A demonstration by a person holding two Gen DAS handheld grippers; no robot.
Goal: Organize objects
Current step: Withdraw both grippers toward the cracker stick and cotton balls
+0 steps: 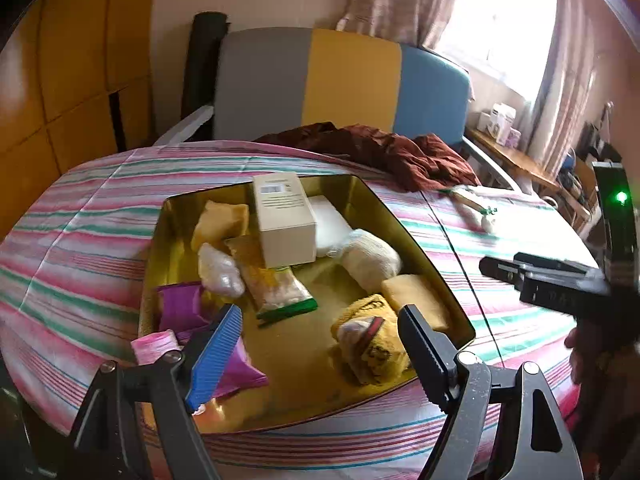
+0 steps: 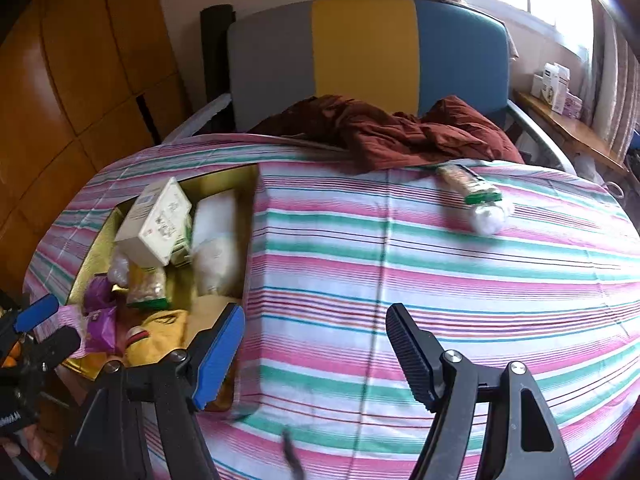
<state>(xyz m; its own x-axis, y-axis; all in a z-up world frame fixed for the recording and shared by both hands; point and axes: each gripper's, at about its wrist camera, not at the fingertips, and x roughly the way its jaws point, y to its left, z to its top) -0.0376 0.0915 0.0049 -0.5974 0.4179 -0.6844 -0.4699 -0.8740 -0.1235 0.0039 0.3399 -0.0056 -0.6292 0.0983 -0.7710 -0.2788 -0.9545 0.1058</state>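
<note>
The left claw (image 1: 320, 344) hung with its fingers spread wide and empty over the near end of a shallow gold metal tray (image 1: 420, 240) on the pink, green and white striped bed cover (image 1: 80, 216). In the tray lay a yellow cloth bundle (image 1: 372, 344), a purple foil packet (image 1: 180, 304), a green-edged clear snack bag (image 1: 276, 284), a cream cardboard box (image 1: 284, 220) and a white knitted roll (image 1: 370, 258). The right claw (image 2: 316, 352) was likewise open, holding nothing, above bare cover right of the tray. Far right lay a clear green-banded packet (image 2: 476, 196), near a crumpled maroon cloth (image 2: 400, 128).
</note>
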